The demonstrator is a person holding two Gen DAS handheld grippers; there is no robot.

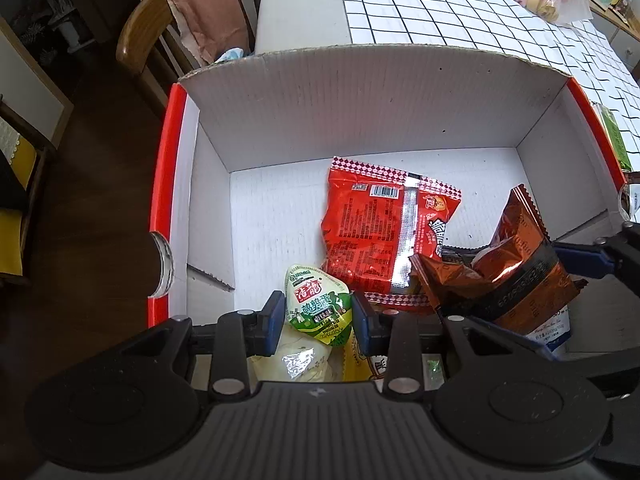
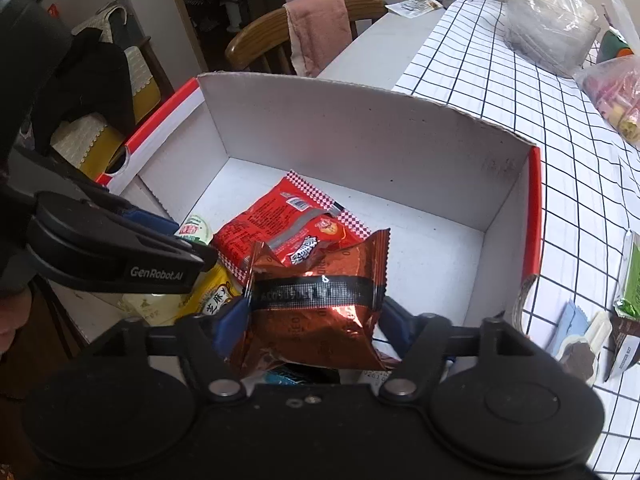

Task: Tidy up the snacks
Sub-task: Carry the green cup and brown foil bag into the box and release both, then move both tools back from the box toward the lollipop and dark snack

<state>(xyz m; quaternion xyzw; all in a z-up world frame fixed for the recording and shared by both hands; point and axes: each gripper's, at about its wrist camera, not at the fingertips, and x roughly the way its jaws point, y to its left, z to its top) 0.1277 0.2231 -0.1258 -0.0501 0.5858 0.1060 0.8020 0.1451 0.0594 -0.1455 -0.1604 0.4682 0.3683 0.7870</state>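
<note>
White corrugated cardboard box (image 1: pixel 360 112) already holds red foil snack packet (image 1: pixel 384 224). Left gripper (image 1: pixel 318 316) clamps green-white egg pouch (image 1: pixel 318 304); right gripper (image 2: pixel 314 320) clamps copper foil packet (image 2: pixel 316 304). Table snacks (image 2: pixel 630 280) remain.

A table (image 2: pixel 360 46) with a black-and-white grid cloth (image 2: pixel 500 92) is carrying an open cardboard box (image 2: pixel 360 128); clear plastic bags (image 2: pixel 548 20) are sitting farther along it, and a few small snack packets (image 2: pixel 628 292) are lying just beside the box
</note>
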